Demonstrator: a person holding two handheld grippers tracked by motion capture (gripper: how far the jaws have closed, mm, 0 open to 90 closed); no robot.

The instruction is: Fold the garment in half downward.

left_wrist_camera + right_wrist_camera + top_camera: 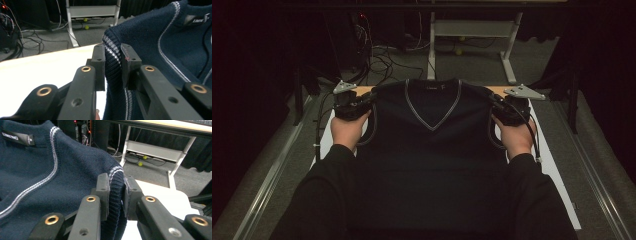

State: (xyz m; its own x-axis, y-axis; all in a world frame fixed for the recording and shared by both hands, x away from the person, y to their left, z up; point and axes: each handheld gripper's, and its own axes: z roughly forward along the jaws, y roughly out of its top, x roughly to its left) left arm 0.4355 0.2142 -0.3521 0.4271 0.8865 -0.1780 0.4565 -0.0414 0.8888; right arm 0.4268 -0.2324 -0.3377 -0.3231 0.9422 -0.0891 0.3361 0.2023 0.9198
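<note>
- Your left tool (371, 101) is clamped on the left shoulder of the navy sleeveless sweater (432, 145); in the left gripper view its 2 black jaws pinch the ribbed armhole edge with its pale stripes (112, 58).
- Your right tool (493, 102) grips the opposite shoulder the same way; in the right gripper view the striped ribbing (115, 182) sits squeezed between the jaws.
- The sweater hangs spread between the 2 tools, front facing you, with its grey-trimmed V-neck (432, 112) midway between your hands and the neck label (197, 19) showing inside the collar.
- Its lower part drops toward you between your dark sleeves (319, 200) and covers most of the white desk (557, 175); you cannot tell from the high view whether the hem touches the desk.
- Both shoulders sit at about the same height, so the garment hangs level and unfolded.
- Your left hand (348, 130) and right hand (515, 136) hold the tools from below, each just outside an armhole.
- Beyond the desk, on the grey floor, stand the white legs of another table (472, 35), with tangled cables (379, 60) to the left and 2 yellow balls (86, 23) near the legs.
</note>
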